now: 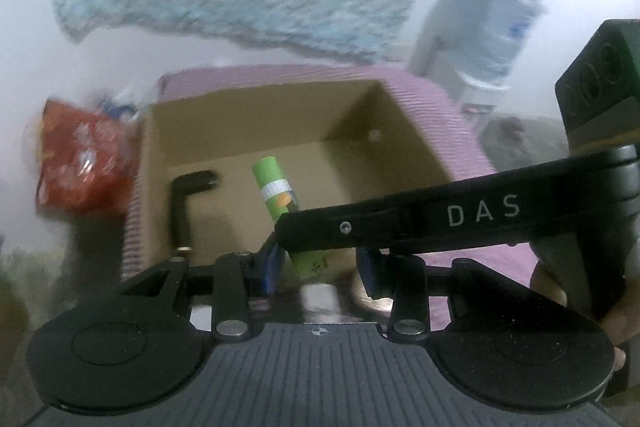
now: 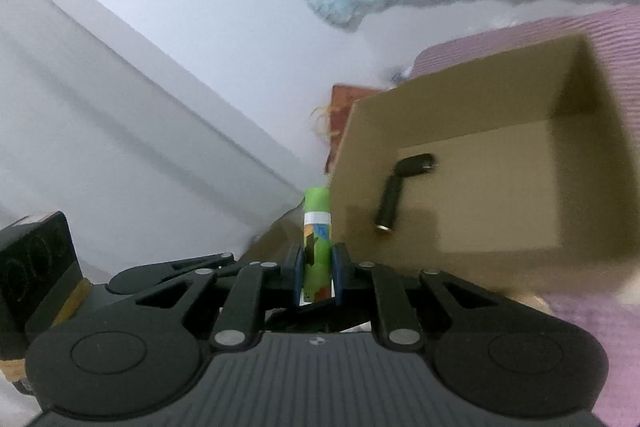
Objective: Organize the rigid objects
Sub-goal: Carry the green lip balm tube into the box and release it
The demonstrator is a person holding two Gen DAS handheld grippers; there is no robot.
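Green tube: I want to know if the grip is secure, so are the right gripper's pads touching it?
Touching. The right wrist view shows the green tube clamped in the right gripper, a blue pad pressed on each side, no gap.

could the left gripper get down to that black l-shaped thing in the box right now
Probably yes: the cardboard box is open-topped and the black L-shaped piece lies uncovered on its floor. The left gripper looks empty; the right gripper holds the green tube.

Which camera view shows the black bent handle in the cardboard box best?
The right wrist view: the black handle lies unobstructed on the floor of the cardboard box, metal end visible. In the left wrist view it is also whole but more blurred and near the left gripper's linkage.
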